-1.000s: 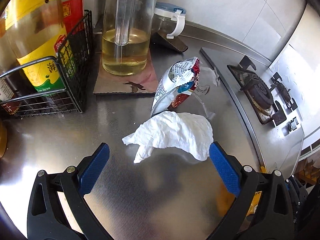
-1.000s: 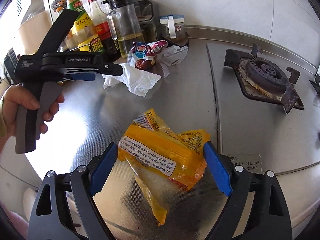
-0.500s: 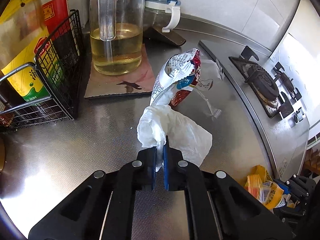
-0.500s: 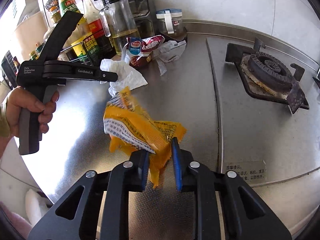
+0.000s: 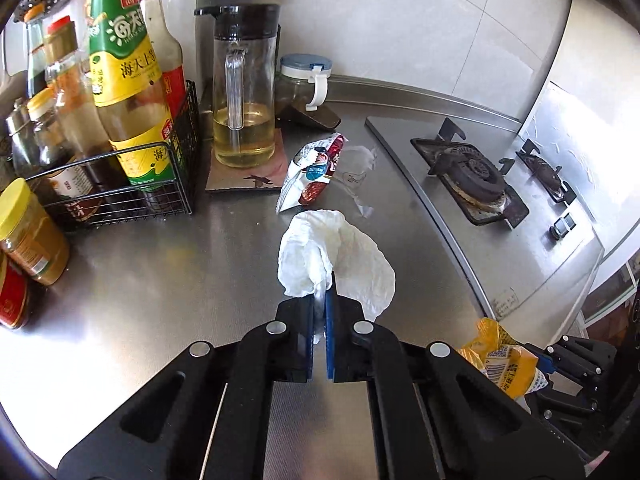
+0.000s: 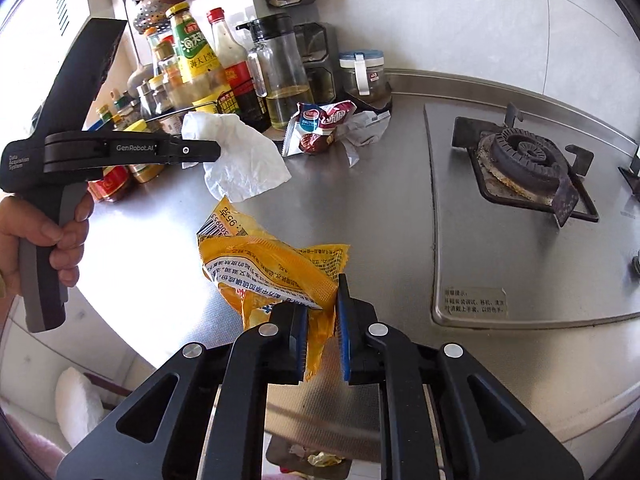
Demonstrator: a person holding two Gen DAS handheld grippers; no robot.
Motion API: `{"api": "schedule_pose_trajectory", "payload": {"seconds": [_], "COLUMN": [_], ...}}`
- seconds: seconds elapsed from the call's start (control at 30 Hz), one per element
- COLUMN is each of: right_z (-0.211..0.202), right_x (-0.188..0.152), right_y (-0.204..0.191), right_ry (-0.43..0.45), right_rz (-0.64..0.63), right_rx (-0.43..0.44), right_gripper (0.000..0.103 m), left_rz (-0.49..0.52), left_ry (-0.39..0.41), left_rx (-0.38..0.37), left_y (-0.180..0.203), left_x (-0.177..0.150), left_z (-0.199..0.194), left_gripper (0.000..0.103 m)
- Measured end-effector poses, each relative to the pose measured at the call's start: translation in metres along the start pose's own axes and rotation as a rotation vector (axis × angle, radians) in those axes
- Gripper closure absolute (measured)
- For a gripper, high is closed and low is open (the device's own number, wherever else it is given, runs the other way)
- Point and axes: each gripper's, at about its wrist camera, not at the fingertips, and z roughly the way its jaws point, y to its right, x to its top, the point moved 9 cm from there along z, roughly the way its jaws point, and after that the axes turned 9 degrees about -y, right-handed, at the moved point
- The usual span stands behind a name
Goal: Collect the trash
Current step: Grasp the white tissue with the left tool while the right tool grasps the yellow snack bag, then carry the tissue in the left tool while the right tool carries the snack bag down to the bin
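Already the left gripper (image 5: 319, 312) pinched the white tissue (image 5: 340, 256) and the right gripper (image 6: 322, 316) the yellow wrapper (image 6: 272, 268); the red snack packet (image 5: 312, 172) and clear wrapper (image 5: 356, 176) remained on the counter (image 5: 160, 280).

The left tongs (image 5: 320, 320) are closed, their blue pads pressed nearly together on a fold of the white tissue (image 5: 336, 256), which spreads out toward 12 o'clock from the tips. In the right wrist view the same tongs (image 6: 212, 151) lie level, pointing toward 3 o'clock, with the left hand (image 6: 40, 236) wrapped around the grey handle at 9 o'clock, fingers curled on the grip. The right tongs (image 6: 322, 320) are clamped on the yellow wrapper (image 6: 272, 272), pads narrowly apart with the crumpled film between them, the wrapper fanning out toward 11 o'clock.
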Motion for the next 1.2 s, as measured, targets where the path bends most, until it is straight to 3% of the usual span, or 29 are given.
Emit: {"api": "schedule_pose_trajectory", "payload": {"seconds": [0.33, 0.6, 0.83, 1.2], "right_z": [-0.056, -0.059, -0.012, 0.114], "right_x": [-0.074, -0.148, -0.219, -0.302], "right_y": [-0.009, -0.007, -0.002, 0.016], "right_ry": [-0.002, -0.076, -0.234, -0.476], "right_rz": [-0.006, 0.036, 0.054, 0.068], "right_rx": [-0.010, -0.008, -0.007, -0.039], "right_gripper": [0.089, 0.089, 0.089, 0.089], "left_rz": [-0.029, -0.051, -0.092, -0.170], "left_ry": [0.013, -0.050, -0.171, -0.353], "left_rx": [0.035, 0.020, -0.015, -0.047], "left_y": [0.041, 0.064, 0.066, 0.052], "left_x": [-0.092, -0.180, -0.252, -0.321], "left_z": [-0.068, -0.072, -0.029, 0.098], "left_gripper": [0.100, 0.100, 0.100, 0.100]}}
